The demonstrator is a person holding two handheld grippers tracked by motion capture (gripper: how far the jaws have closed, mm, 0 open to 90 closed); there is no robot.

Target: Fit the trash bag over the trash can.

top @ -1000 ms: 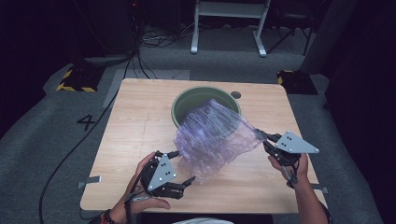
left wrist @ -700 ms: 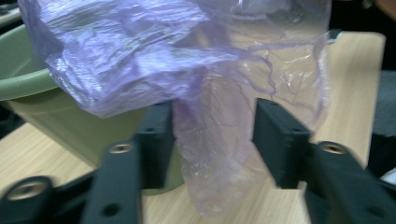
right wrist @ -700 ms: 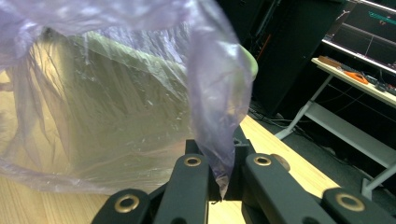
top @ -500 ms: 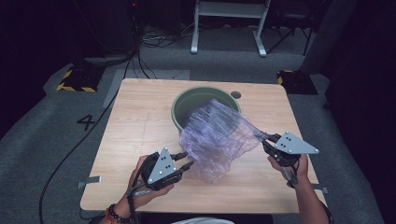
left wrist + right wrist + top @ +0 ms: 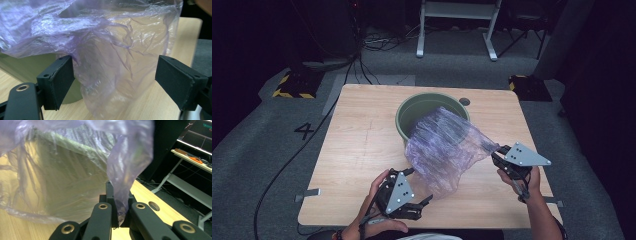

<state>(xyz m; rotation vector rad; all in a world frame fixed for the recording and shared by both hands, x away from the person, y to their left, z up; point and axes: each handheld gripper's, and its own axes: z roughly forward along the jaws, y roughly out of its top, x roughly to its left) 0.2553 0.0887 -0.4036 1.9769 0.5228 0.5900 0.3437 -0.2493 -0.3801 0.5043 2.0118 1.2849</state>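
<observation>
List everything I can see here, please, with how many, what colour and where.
Plastic bag: one, see-through purple, draped over the near rim of the bin and stretched toward the right claw.
Bin: one, green, round, on the far middle of the table.
Table: one, light wood, centre of the high view, with a small round hole beside the bin.
Floor cable: one, black, on the grey carpet left of the table.
Metal frame: one, white, on the floor behind the table.
Left claw: one, black, jaws wide apart with the bag hanging between them.
Right claw: one, black, pinching a corner of the bag.
Hands: two, holding the claws at the near edge.
</observation>
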